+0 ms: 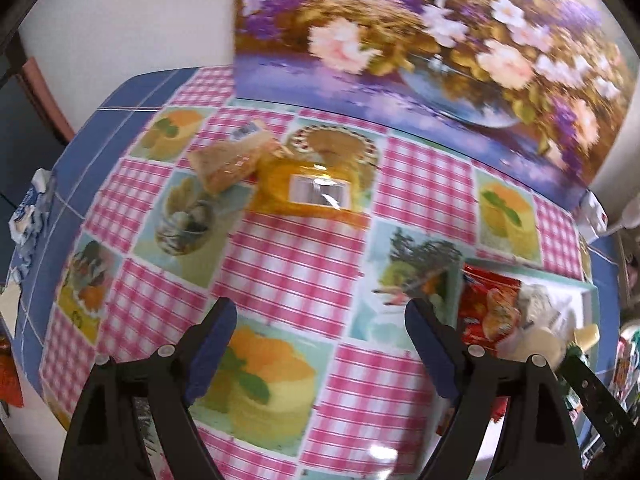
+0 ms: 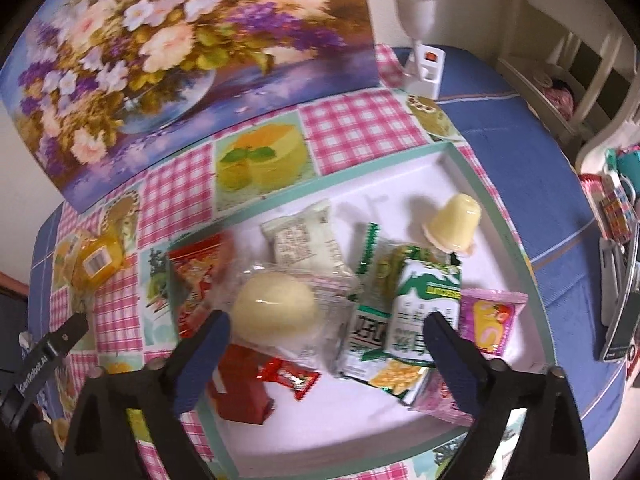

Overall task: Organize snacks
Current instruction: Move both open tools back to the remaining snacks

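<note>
A white tray with a green rim [image 2: 472, 172] holds several snacks: a wrapped pale bun [image 2: 276, 312], a white packet [image 2: 304, 236], a red packet [image 2: 196, 276], green-and-white packets [image 2: 424, 308], a pink packet [image 2: 488, 320], a yellow jelly cup [image 2: 456, 224] and a red box [image 2: 240, 392]. My right gripper [image 2: 326, 350] hovers open over them, empty. On the cloth outside the tray lie an orange packet [image 1: 308, 188] and a tan wrapped snack [image 1: 228, 160]. My left gripper [image 1: 322, 346] stands open and empty, short of both. The tray's left end [image 1: 520, 308] shows at right.
A flower painting [image 2: 180, 52] leans against the wall at the table's back. A white lamp base [image 2: 424, 68] stands at the back right. The patterned cloth [image 1: 288, 264] covers a blue table. Clutter [image 2: 616, 216] lies beyond the right edge.
</note>
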`<state>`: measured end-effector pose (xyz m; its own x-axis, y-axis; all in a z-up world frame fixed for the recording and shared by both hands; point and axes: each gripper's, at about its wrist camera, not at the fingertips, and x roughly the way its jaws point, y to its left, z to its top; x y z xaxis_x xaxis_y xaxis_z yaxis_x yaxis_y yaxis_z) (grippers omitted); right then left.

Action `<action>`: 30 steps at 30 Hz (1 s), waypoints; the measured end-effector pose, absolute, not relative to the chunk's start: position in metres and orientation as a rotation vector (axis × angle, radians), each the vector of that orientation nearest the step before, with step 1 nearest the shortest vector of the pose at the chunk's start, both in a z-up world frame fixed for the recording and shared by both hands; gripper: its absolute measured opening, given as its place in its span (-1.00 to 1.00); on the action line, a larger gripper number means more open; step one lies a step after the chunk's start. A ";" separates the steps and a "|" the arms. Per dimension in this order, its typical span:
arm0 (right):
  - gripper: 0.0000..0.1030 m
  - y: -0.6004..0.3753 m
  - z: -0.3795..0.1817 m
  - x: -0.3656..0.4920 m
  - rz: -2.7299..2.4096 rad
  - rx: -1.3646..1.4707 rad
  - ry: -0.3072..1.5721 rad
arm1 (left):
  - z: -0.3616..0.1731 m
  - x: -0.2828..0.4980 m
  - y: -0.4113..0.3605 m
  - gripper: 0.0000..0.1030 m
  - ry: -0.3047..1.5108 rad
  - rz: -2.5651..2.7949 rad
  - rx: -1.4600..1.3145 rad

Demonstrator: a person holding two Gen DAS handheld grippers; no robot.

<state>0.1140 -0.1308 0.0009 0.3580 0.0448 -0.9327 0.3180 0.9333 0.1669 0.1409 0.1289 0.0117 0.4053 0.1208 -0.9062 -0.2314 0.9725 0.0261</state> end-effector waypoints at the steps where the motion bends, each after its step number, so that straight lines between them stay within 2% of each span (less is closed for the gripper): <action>1: 0.97 -0.127 0.003 0.115 -0.173 0.342 1.193 | 0.013 0.141 0.134 0.69 1.128 0.234 -0.110; 17: 0.97 -0.051 0.016 0.123 -0.025 0.224 1.146 | 0.029 0.138 0.209 0.71 1.070 0.383 -0.111; 30: 0.97 0.012 0.006 0.133 0.086 0.144 1.166 | 0.014 0.133 0.261 0.70 1.097 0.422 -0.213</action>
